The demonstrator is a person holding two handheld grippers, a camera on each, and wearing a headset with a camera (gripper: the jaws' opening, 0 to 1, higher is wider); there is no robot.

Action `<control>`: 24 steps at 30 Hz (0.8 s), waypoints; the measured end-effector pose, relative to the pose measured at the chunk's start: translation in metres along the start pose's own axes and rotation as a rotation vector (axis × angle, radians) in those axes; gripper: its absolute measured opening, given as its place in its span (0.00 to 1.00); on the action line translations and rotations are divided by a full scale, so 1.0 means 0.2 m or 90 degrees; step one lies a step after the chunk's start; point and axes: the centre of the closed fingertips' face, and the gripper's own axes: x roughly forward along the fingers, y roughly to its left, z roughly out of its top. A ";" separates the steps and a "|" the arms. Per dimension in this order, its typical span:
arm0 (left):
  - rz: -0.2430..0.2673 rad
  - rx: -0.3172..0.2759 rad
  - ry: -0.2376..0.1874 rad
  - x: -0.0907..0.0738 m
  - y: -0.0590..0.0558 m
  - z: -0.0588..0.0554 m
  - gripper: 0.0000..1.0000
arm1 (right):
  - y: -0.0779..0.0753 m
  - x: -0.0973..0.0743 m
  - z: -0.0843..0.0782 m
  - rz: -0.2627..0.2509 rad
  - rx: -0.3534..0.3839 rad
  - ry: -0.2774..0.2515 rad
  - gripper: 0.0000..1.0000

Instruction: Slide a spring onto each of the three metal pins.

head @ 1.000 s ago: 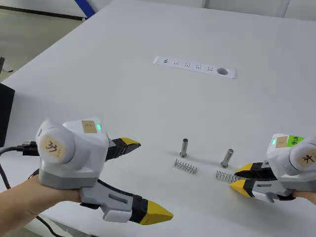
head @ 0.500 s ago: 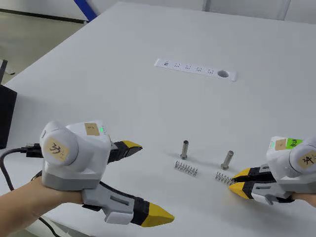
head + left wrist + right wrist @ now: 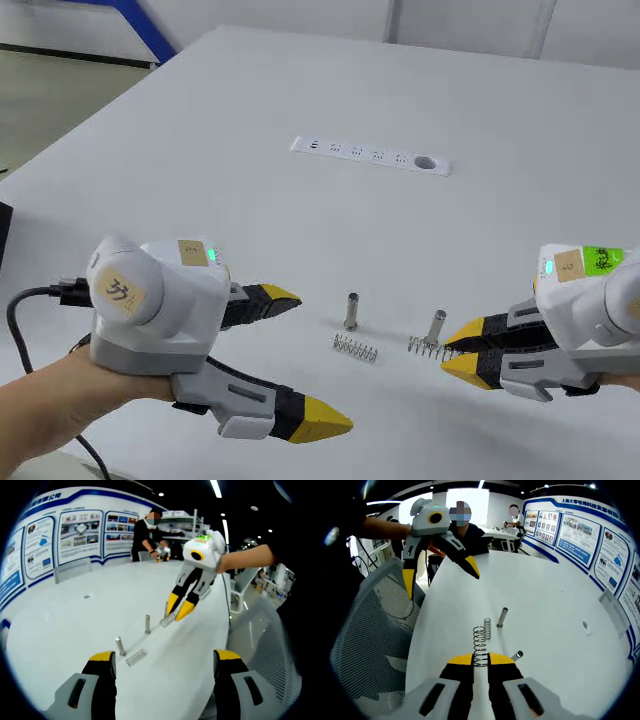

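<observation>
The right tool (image 3: 462, 349) has its yellow-tipped jaws together, clamped on one end of a spring (image 3: 426, 347); in the right gripper view the coil (image 3: 480, 642) sticks straight out from between the tips (image 3: 480, 659). Its free end reaches down beside the foot of one metal pin (image 3: 435, 327), which stands on the white worktop (image 3: 200, 150) toward its near edge; whether coil and pin touch cannot be told. A second pin (image 3: 351, 310) stands upright near the first, farther from the right edge, and a second spring (image 3: 354, 347) lies flat just beside it on the near-edge side. The left tool (image 3: 300, 360) is held over the near edge, well apart from the pins, its jaws wide apart and gripping nothing; its own view looks between its tips (image 3: 165, 656) at both pins and the loose spring (image 3: 136, 656). A white power strip (image 3: 370, 156) is set into the worktop toward the far edge.
</observation>
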 end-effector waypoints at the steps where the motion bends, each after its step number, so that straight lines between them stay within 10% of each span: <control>1: -0.011 0.006 -0.005 0.01 -0.02 0.02 0.79 | 0.01 -0.02 0.02 0.002 -0.006 0.000 0.10; 24: -0.103 0.101 -0.013 0.22 -0.22 0.19 0.38 | 0.21 -0.14 0.12 0.042 -0.104 -0.002 0.10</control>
